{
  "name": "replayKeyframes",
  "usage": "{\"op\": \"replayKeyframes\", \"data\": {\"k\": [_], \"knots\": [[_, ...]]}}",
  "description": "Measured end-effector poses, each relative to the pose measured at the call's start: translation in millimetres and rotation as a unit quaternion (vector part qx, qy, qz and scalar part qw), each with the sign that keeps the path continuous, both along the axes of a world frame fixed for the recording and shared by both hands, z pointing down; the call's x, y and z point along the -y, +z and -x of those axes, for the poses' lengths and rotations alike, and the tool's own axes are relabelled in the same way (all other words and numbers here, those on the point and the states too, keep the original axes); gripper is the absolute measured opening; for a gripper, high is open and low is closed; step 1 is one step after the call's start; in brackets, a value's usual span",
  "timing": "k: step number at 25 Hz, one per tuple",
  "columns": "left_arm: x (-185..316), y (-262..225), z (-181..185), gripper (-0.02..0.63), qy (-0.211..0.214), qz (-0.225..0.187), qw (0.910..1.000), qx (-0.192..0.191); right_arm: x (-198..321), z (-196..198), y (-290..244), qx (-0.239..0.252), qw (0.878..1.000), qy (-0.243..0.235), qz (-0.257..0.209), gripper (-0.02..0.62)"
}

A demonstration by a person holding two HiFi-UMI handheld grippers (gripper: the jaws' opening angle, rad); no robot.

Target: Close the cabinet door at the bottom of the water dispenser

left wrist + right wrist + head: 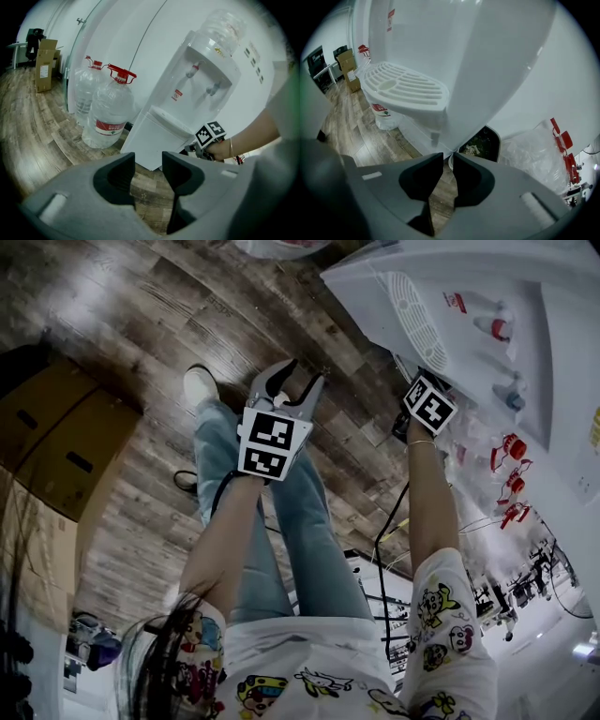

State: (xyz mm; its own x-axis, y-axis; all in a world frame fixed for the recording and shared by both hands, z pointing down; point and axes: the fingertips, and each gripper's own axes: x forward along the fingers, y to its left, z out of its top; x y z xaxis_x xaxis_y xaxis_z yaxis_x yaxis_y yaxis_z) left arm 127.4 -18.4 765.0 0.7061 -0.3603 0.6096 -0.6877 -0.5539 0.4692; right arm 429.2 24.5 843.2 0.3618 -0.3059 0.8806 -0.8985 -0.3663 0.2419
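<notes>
Water dispenser point(487, 296): white tower, its front corner edge running right down to the right claw point(448, 156); it stands well ahead of the left claw point(148, 155).
Cabinet door point(152, 138): white front panel under the drip tray, just ahead-left of the right claw's tips. Ajar or flush, can't call it.
Water bottle point(110, 115): red-capped, ahead-left of the left claw.
Left claw: jaws well apart, empty, floor showing between.
Right claw: nearly together with a thin slit left, nothing clearly pinched.
</notes>
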Motion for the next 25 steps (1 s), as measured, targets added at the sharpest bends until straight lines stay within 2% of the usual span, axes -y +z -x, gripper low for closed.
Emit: {"op": "replayKeyframes", "data": {"k": [6,11,14,18,25], "knots": [[8.1,-2.1,6.6,0.178,-0.005,-0.004,1.0,0.002,-4.1,4.8,1.0,0.003,1.0,0.005,0.005,0.077],[14.5,-17.2,20.7,0.178,-0.005,-0.011,0.9998,0.012,-8.6,29.7,-9.6,0.019,1.0,-0.001,0.009,0.077],[24.1,-35.5,29.0,0.178,-0.002,-0.023,0.9996,0.018,6.6,58.5,-25.2,0.035,0.999,-0.031,0.0,0.078],[33.3,-71.2,39.1,0.178,0.015,-0.041,0.9987,0.024,21.8,119.8,-51.9,0.064,0.993,-0.1,-0.009,0.08],[44.5,-136.4,37.4,0.178,0.04,-0.073,0.9961,0.029,57.1,178.7,-126.4,0.119,0.978,-0.157,-0.073,0.08]]}}
